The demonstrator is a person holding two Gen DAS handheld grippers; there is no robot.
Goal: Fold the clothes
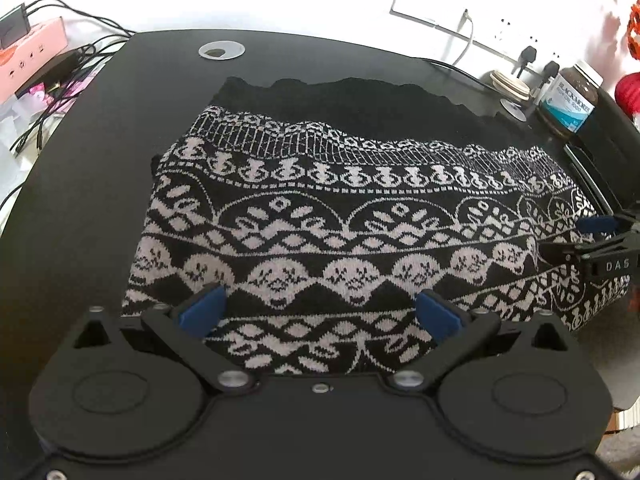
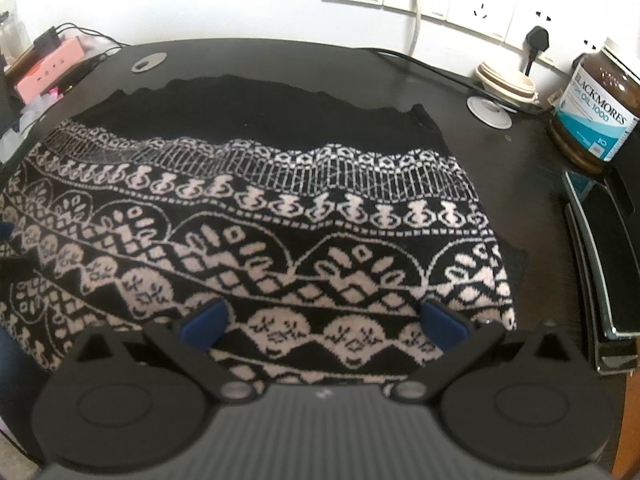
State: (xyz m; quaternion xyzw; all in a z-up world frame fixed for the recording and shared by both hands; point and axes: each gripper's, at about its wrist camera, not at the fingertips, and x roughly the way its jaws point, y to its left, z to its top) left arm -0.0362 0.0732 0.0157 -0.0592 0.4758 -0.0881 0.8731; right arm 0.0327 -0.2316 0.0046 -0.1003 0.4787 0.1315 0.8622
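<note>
Sweater [image 1: 340, 216] lies flat mid-desk [image 1: 80, 200], both grippers, left [image 1: 320, 312] and right [image 2: 324, 320], at its 6 o'clock hem with fingers wide and empty; pinch both layers evenly before lifting toward 12.

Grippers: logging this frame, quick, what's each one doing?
Left gripper: open, holding nothing, above the sweater.
Right gripper: open, holding nothing, above the same sweater.
</note>
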